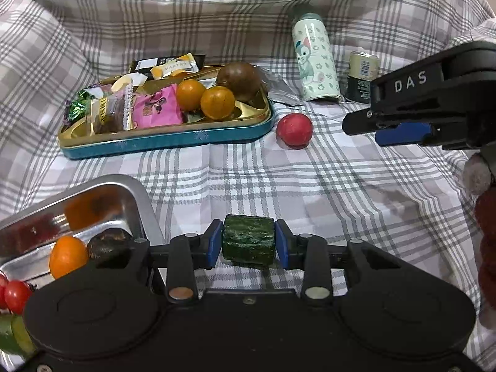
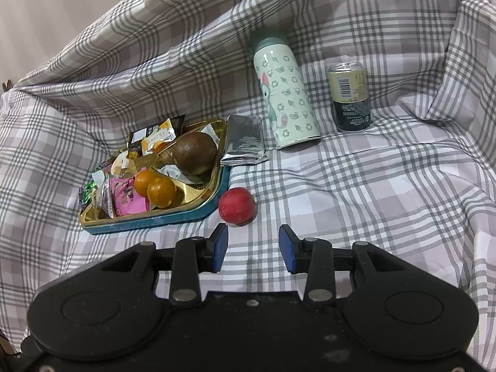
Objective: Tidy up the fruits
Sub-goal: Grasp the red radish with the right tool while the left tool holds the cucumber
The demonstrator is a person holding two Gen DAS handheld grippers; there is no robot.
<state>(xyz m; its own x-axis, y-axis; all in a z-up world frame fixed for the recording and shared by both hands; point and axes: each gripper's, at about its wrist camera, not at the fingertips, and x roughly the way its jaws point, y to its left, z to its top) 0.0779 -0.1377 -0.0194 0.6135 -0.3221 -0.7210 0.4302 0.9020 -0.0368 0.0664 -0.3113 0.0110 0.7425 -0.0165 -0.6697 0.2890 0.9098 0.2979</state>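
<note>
A dark green cucumber piece (image 1: 248,240) sits between the blue pads of my left gripper (image 1: 248,242), which is shut on it just above the plaid cloth. To its left a metal tray (image 1: 142,198) holds an orange (image 1: 68,255), a brown fruit (image 1: 105,245), cherry tomatoes (image 1: 15,294) and green pieces. A red round fruit (image 2: 237,206) lies on the cloth beside the teal tin (image 2: 214,207), just beyond the left finger of my right gripper (image 2: 253,248), which is open with nothing between its pads. The right gripper (image 1: 361,128) also shows at the right of the left wrist view.
The teal tin (image 1: 173,142) holds snack packets, two oranges (image 1: 217,102) and a big brown fruit (image 1: 238,77). Behind it lie a foil packet (image 2: 245,142), a patterned bottle (image 1: 316,62) and a can (image 1: 362,77). The plaid cloth rises in folds at the back and sides.
</note>
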